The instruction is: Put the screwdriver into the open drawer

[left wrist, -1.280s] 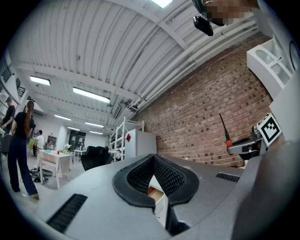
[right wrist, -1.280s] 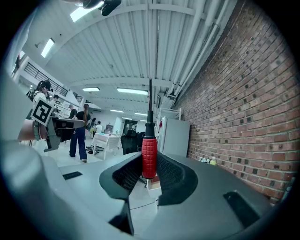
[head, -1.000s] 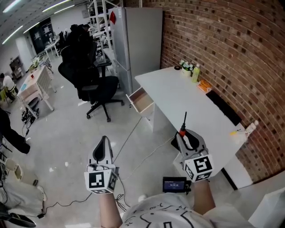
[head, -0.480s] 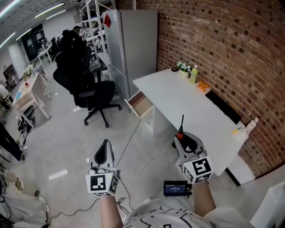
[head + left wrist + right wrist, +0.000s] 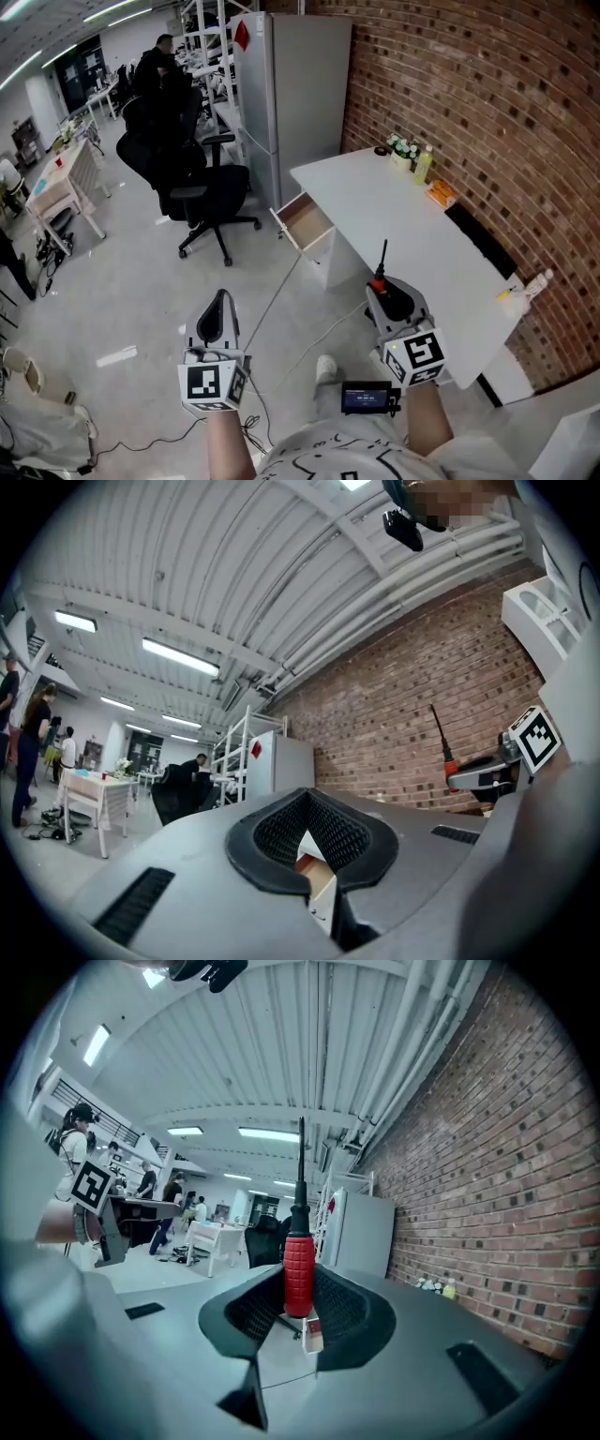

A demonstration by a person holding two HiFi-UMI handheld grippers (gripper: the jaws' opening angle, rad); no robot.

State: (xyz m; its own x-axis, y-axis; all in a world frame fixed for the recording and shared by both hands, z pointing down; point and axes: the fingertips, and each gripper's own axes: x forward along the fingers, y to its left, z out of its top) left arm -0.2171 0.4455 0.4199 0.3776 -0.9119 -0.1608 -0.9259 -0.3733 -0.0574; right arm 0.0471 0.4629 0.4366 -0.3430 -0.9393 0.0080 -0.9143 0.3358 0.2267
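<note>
Screwdriver [image 5: 298, 1274] is in the right gripper [image 5: 300, 1321], with the jaws clenched on its red handle and the thin dark shaft sticking straight out past the tips. In the head view it is held in the air at the near edge of the white desk [image 5: 403, 225], shaft pointing up-frame along the desk. It is not in the drawer. The drawer [image 5: 302, 217] is pulled open at the desk's far-left end, its wooden inside showing, well apart from the screwdriver tip. The left gripper [image 5: 314, 855] has its jaws closed together on nothing, and the drawer shows through the small gap behind the pads. In the head view this gripper hangs over the floor to the left, level with the right one and apart from it. Both marker cubes face the camera, with wrists below them. A small dark device [image 5: 366, 396] with a lit screen sits at the person's waist between the arms, and a shoe [image 5: 325, 370] shows on the floor just above it. A thin cable [image 5: 281, 295] runs across the grey floor toward the drawer. A black office chair [image 5: 202, 183] stands left of the drawer, with a tall grey cabinet [image 5: 291, 84] behind it against the brick wall [image 5: 469, 94]. Bottles [image 5: 412, 155] and an orange item [image 5: 439, 194] sit at the desk's far side along the wall. More desks and people show far left, too small to detail.
</note>
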